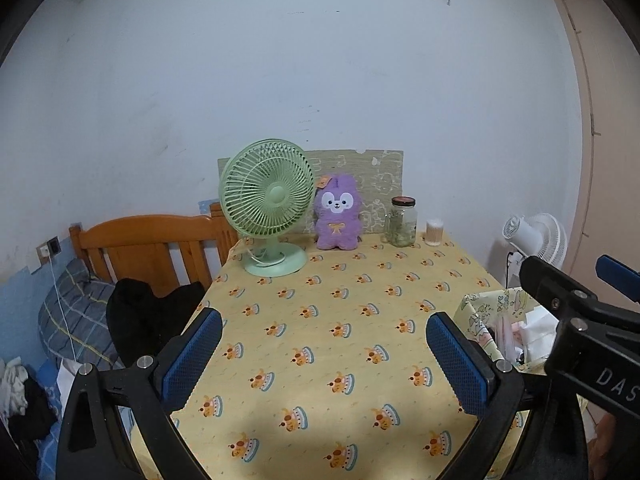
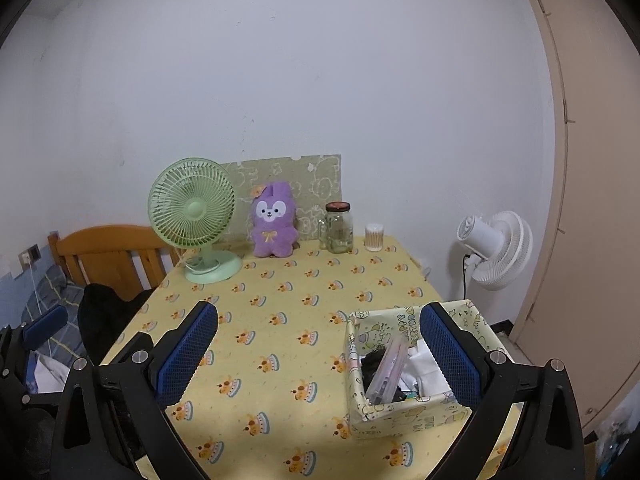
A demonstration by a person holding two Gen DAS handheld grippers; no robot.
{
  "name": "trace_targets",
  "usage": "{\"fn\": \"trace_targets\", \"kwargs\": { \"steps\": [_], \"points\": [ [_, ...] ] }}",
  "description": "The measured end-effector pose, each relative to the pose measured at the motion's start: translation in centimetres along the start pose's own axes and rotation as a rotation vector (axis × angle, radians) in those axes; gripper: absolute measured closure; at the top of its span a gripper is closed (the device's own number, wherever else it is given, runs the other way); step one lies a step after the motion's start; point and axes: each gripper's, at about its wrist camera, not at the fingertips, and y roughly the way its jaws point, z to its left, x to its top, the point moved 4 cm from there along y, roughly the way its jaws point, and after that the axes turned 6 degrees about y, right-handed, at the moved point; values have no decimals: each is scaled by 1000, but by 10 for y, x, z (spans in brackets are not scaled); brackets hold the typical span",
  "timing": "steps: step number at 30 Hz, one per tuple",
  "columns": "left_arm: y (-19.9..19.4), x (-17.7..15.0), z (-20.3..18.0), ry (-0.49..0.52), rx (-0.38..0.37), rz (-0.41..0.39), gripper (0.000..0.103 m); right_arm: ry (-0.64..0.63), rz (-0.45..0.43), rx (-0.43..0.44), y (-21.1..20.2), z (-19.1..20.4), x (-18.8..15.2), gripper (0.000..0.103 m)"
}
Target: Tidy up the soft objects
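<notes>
A purple plush bunny (image 1: pixel 339 213) sits upright at the back of the table against a patterned board; it also shows in the right wrist view (image 2: pixel 274 221). My left gripper (image 1: pixel 324 360) is open and empty over the table's near half. My right gripper (image 2: pixel 320 356) is open and empty, its right finger over a patterned paper box (image 2: pixel 404 412). The box holds papers, a clear pouch and dark bits. The right gripper's body (image 1: pixel 580 320) shows at the right of the left wrist view.
A green desk fan (image 1: pixel 269 208) stands left of the bunny. A glass jar (image 1: pixel 402 221) and a cotton swab tub (image 1: pixel 434 232) stand to its right. A wooden bed frame (image 1: pixel 152 248) with black clothing (image 1: pixel 148 316) is at left, a white floor fan (image 2: pixel 496 248) at right.
</notes>
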Motion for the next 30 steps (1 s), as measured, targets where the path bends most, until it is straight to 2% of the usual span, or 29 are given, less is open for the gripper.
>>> {"fn": "trace_targets", "kwargs": {
  "steps": [16,30],
  "points": [
    [-9,1,14,-53,21,-8,0,-26,-17,13,-12,3,-1,1],
    [-10,2,12,-40,29,-14,0,-12,-20,8,-16,-5,0,1]
  ]
}}
